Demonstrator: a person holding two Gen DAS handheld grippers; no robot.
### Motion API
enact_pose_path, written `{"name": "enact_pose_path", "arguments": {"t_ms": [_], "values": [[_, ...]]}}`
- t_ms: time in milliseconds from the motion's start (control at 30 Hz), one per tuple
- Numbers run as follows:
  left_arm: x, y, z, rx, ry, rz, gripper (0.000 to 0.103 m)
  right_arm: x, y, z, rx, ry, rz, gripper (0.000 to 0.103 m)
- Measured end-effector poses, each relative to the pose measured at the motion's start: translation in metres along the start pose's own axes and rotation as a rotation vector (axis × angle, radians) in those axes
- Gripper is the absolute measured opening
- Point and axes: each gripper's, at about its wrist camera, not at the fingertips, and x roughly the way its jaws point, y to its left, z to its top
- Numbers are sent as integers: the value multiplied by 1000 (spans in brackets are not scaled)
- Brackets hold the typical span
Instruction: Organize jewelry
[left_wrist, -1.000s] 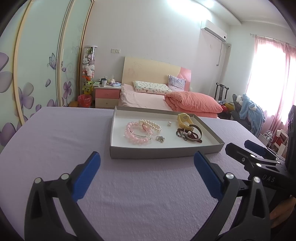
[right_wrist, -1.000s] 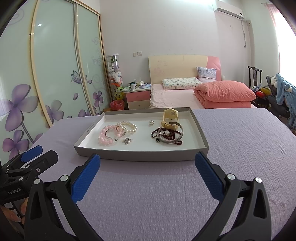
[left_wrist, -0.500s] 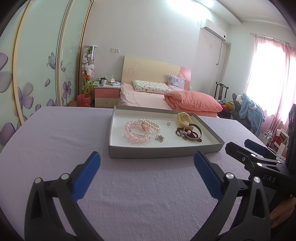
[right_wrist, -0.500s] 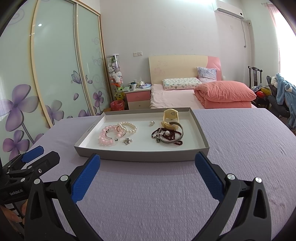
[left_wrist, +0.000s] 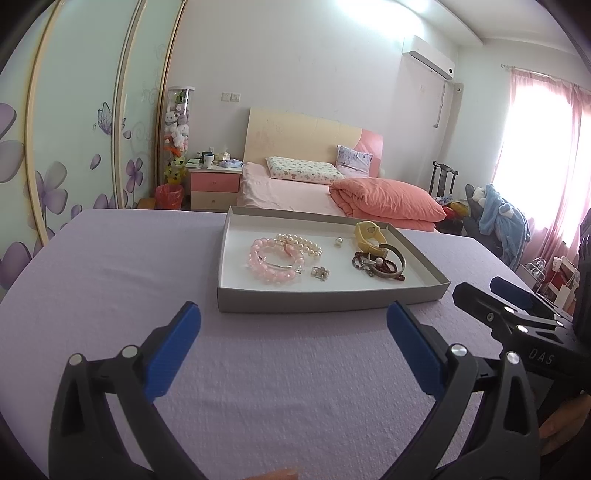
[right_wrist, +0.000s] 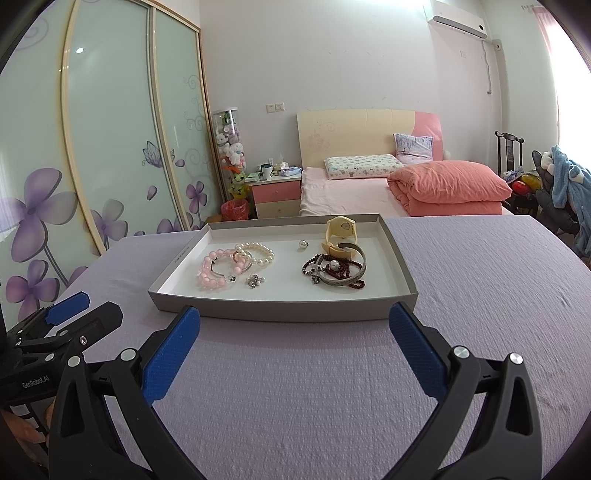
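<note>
All jewelry (right_wrist: 280, 264) is found loose in the tray (right_wrist: 284, 308) ahead of both fingers, left gripper (left_wrist: 293, 349) and right gripper (right_wrist: 294, 349) spread wide and empty; sorted or unsorted cannot be determined.

We look across a lavender tablecloth (right_wrist: 480, 295) into a bedroom with white walls (right_wrist: 332, 55): at twelve o'clock a bed (right_wrist: 347, 192) with a cream-and-pink headboard (right_wrist: 354, 129) and folded coral quilt (right_wrist: 447, 186). At ten o'clock stand frosted wardrobe doors (right_wrist: 107, 129) with purple flowers and a pink nightstand (right_wrist: 275, 194); at two o'clock, daylight through pink curtains (left_wrist: 546, 155) and an air conditioner (right_wrist: 456, 18).
</note>
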Motion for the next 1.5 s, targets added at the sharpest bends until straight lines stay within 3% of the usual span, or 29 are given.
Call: {"name": "enact_pose_path", "arguments": {"t_ms": [1500], "values": [[3,2,4,3,15,13,101,2,0,-2,1,3,0,102]]}}
